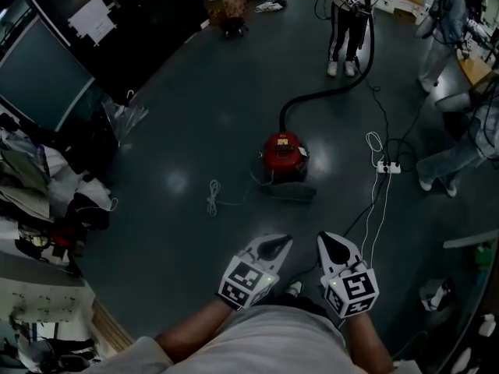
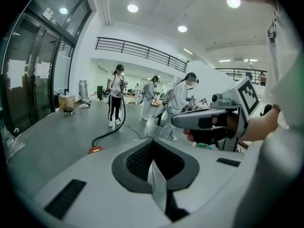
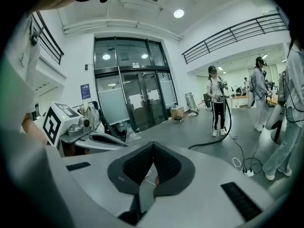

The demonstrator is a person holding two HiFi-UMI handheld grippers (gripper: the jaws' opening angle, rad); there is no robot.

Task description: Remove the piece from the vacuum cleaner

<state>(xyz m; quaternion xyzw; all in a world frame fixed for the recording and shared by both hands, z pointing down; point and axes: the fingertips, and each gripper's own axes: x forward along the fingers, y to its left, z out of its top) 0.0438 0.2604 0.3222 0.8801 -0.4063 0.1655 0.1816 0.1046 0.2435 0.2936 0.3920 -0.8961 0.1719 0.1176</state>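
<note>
Jaws shut, empty: left gripper (image 1: pixel 274 245), right gripper (image 1: pixel 334 245); vacuum cleaner (image 1: pixel 284 153) small, details indistinct.

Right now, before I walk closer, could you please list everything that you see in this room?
vacuum cleaner: one, red, middle of the floor
hose: one, black, from the vacuum cleaner to a standing person
power strip: one, white, right of the vacuum cleaner
loose cable: one, white, left of the vacuum cleaner
box on wheels: one, brown, far end
people: three, pale tops, far end and right side
left gripper: grey, bottom, shut, empty
right gripper: grey, beside it, shut, empty
</note>
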